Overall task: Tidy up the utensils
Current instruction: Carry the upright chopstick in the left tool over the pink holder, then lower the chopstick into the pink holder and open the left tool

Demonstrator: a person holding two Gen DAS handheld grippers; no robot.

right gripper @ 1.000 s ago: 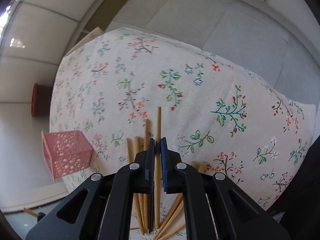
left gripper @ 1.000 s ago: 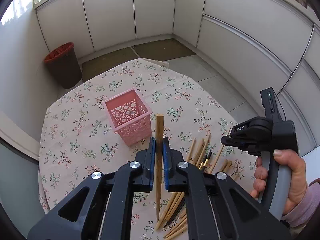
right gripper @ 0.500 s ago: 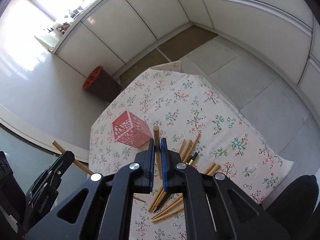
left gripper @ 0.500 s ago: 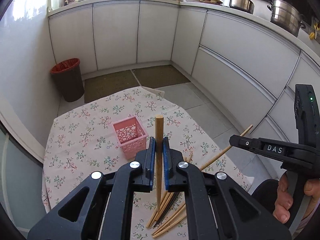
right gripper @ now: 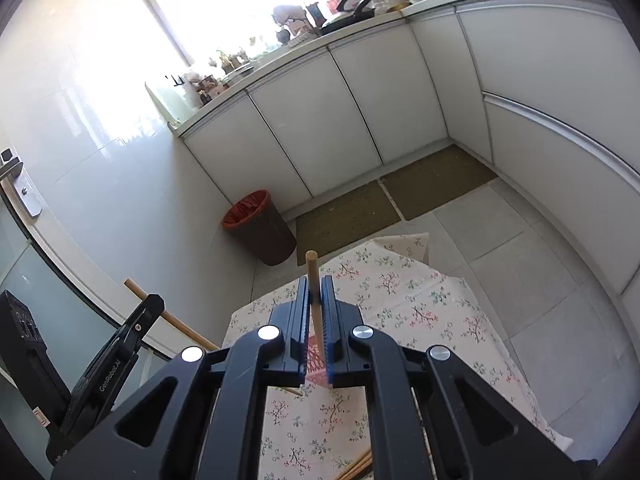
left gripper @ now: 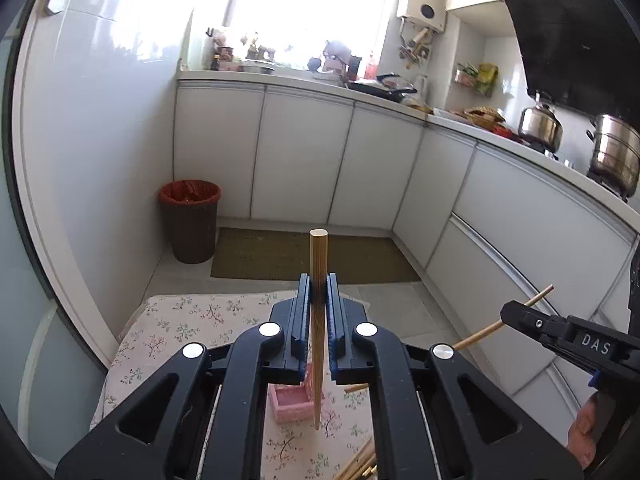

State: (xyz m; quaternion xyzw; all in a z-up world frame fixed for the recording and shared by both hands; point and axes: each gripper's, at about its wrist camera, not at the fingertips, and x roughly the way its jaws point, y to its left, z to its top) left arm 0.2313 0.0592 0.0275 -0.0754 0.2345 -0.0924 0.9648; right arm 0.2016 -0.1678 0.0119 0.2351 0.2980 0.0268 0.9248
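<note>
- Here, the left tongs (left gripper: 318, 300) are pressed on one wooden chopstick (left gripper: 318, 320), which stands almost upright between the blue pads (left gripper: 304, 312); its flat end rises above them and its thin end hangs over the desk (left gripper: 160, 344).
- The right tongs (right gripper: 316, 304) pinch a second chopstick (right gripper: 314, 292) in the same way, a little tilted.
- In the left wrist view, the right tongs come in from the right side, with their chopstick pointing up and to the right.
- The pink perforated basket (left gripper: 290, 402) stands on the floral tablecloth, under the left tongs; the black tong bodies cover most of it in both views.
- More loose chopsticks (left gripper: 358, 464) lie on the cloth near the lower edge, partly hidden by the tongs.
- Beyond the desk there are a brown trash bin with a red liner (left gripper: 190, 220), a floor mat (left gripper: 304, 254) and white cabinets (left gripper: 300, 164).
- Two steel pots (left gripper: 614, 152) stand on the stove at the right, and a dark pan (left gripper: 380, 88) is on the kitchen counter under the bright window.
</note>
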